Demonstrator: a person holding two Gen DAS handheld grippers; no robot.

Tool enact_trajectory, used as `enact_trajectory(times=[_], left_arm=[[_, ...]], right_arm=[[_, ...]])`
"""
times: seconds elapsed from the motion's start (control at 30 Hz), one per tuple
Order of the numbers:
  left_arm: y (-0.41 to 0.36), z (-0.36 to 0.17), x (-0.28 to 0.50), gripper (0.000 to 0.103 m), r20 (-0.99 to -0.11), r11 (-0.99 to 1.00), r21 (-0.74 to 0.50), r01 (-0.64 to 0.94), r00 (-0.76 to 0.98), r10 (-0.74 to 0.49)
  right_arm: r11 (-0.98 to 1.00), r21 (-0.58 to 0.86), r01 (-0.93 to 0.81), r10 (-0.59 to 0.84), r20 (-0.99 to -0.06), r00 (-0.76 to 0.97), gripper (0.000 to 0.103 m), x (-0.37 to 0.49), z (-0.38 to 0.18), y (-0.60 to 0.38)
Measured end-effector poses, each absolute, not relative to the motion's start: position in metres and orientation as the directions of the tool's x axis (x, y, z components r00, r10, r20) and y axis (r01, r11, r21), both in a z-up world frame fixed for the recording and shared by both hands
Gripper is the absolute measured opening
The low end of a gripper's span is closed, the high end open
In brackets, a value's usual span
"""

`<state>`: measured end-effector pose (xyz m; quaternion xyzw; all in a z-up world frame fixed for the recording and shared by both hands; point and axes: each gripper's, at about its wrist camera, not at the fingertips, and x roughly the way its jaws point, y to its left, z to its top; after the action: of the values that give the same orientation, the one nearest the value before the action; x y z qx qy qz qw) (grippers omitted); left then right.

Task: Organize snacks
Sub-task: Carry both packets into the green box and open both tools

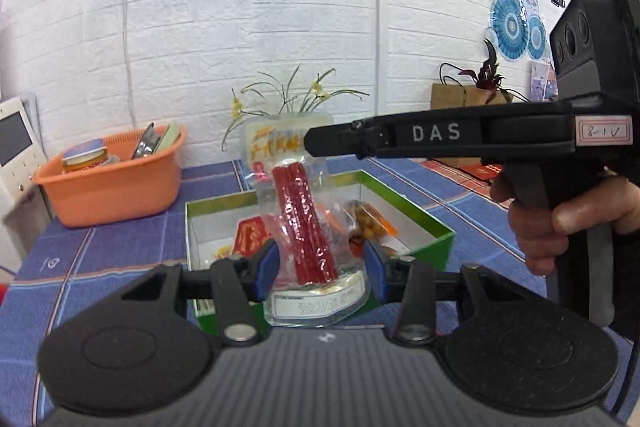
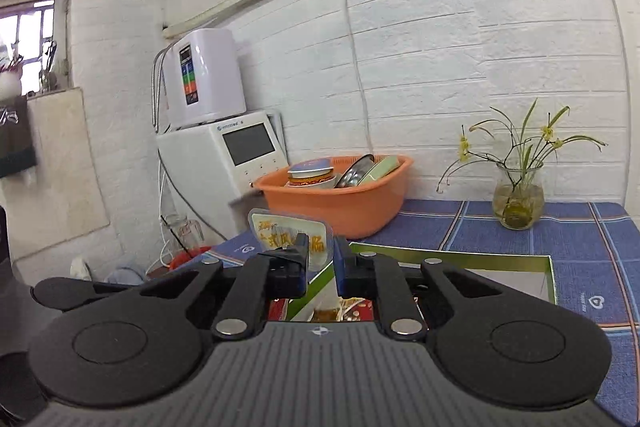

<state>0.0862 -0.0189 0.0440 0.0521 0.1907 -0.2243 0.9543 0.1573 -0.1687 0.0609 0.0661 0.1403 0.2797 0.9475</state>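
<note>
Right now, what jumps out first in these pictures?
A clear packet of red sticks, held up between both tools: the left tool clamps its lower end, the right tool pinches its top. Below it sits an open green box of snacks on the blue checked cloth, with an orange basin by the wall.

Both wrist views look close along their claws, sharing the orange basin [image 1: 116,183]
</note>
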Motion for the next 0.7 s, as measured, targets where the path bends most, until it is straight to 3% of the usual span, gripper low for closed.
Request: enact_trajectory(times=[0.17,0.47,0.7], left_arm=[[-0.022,0.041,0.128,0.044,-0.414,0.897,0.002,0.443,0.817,-0.402],[-0.034,0.013,0.176,0.044,-0.453,0.916,-0.038,0.4,0.81,-0.373],[-0.031,-0.01,0.197,0.044,-0.494,0.915,-0.083,0.394,0.781,-0.381]], right_arm=[[0.851,0.281,-0.444,0.509,-0.231,0.829,0.016,0.19,0.049,-0.176],[0.887,0.269,-0.376,0.447,-0.288,0.847,0.015,0.219,0.025,-0.177],[0.864,0.363,-0.35,0.474,-0.346,0.81,0.015,0.235,0.003,-0.184]])
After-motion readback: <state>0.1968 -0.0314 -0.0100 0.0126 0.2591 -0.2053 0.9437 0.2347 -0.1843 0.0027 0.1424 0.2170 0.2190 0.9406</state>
